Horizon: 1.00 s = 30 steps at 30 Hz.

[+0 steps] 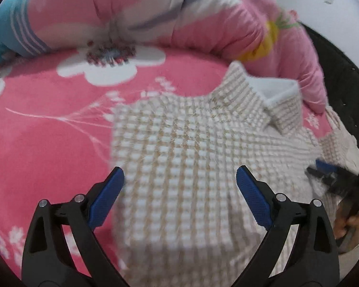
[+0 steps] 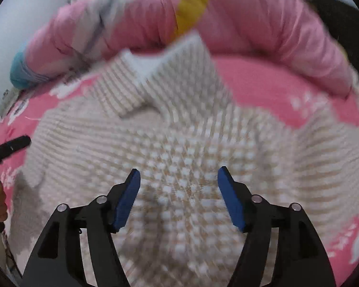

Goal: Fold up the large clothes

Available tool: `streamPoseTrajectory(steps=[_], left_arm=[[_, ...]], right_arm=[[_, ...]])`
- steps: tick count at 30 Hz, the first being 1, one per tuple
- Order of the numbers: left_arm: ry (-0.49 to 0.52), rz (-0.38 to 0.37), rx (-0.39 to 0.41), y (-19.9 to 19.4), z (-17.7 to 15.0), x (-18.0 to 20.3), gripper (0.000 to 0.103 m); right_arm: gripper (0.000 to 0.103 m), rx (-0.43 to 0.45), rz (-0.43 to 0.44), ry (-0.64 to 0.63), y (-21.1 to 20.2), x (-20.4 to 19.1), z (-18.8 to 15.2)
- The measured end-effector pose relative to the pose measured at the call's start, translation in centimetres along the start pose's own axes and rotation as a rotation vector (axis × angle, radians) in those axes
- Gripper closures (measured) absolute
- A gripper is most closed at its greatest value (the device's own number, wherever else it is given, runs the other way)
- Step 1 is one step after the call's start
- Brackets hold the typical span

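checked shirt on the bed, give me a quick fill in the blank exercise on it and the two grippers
1. The checked shirt lies on a sheet whose main colour is ____.
2. The left gripper has both pads coloured ____.
3. The right gripper is open and holds ____.
4. The shirt's collar points toward the rolled ____.

Missing words: pink; blue; nothing; quilt

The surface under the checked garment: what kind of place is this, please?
Most likely a bed in a bedroom. The checked garment lies on a pink floral bedsheet, and a rolled pink quilt sits behind it. Both grippers are open.
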<state>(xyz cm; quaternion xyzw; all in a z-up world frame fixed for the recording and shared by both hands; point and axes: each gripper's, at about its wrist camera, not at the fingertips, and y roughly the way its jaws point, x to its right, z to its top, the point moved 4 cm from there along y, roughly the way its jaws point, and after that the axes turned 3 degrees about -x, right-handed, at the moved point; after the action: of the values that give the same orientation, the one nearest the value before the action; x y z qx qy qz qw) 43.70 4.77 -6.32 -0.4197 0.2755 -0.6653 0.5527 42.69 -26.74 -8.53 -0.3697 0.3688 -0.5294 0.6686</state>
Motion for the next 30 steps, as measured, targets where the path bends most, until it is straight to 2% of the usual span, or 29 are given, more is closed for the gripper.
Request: streamPoseTrajectory(steps=[1,2,5,8,9,11,13,16,19,22,25,30], left_arm=[[0.001,0.034,-0.024,1.1,-0.1,-0.1,0.012],[0.021,0.104,-0.039,2.8,-0.4,-0.2,0.012],[0.066,0.161,0.033,1.9,-1.1,0.5,0.01],[0.082,0.139,0.082,-0.1,-1.6,1.5,0.01],[0.089,0.136,0.096,-0.9,-1.9,1.9,0.01],[0.113,0.134,0.126,-2.3,-2.3,3.2,0.01],[0.125,0.116,0.141,-3.2,-2.5,4.5,0.01],[0.15,0.082,0.141,-4.2,-3.0,7.2,0.01],[0.194,0.056,0.14,-4.8,-3.8,9.7,0.01],[0.235,0.035,0.092,-3.8,-5.0,12.6,0.01],[0.259,0.023,0.054,-2.1,-6.2,14.6,0.01],[0.327,0.096,0.01,1.5,-8.8,17.1,0.009]], right_arm=[[0.031,0.024,0.002,0.0,0.1,0.0,-0.2],[0.031,0.039,-0.004,-0.004,-0.3,-0.1,-0.3],[0.031,0.05,-0.01,0.013,-2.9,-0.6,-0.9],[0.031,0.143,0.027,-0.034,-6.5,-2.1,-1.8],[0.027,0.162,0.03,-0.057,-7.3,-2.7,-2.5],[0.016,0.154,0.039,-0.09,-6.9,-3.3,-3.2],[0.012,0.059,-0.033,-0.128,-4.0,-3.5,-4.7],[0.012,0.083,-0.037,-0.111,-5.2,-3.6,-4.7],[0.012,0.14,-0.008,-0.083,-9.0,-3.2,-5.7],[0.012,0.157,-0.033,-0.036,-11.3,-2.3,-7.6],[0.011,0.147,-0.104,0.019,-12.0,-0.5,-9.4],[0.009,0.056,-0.165,0.046,-9.5,0.9,-11.6]])
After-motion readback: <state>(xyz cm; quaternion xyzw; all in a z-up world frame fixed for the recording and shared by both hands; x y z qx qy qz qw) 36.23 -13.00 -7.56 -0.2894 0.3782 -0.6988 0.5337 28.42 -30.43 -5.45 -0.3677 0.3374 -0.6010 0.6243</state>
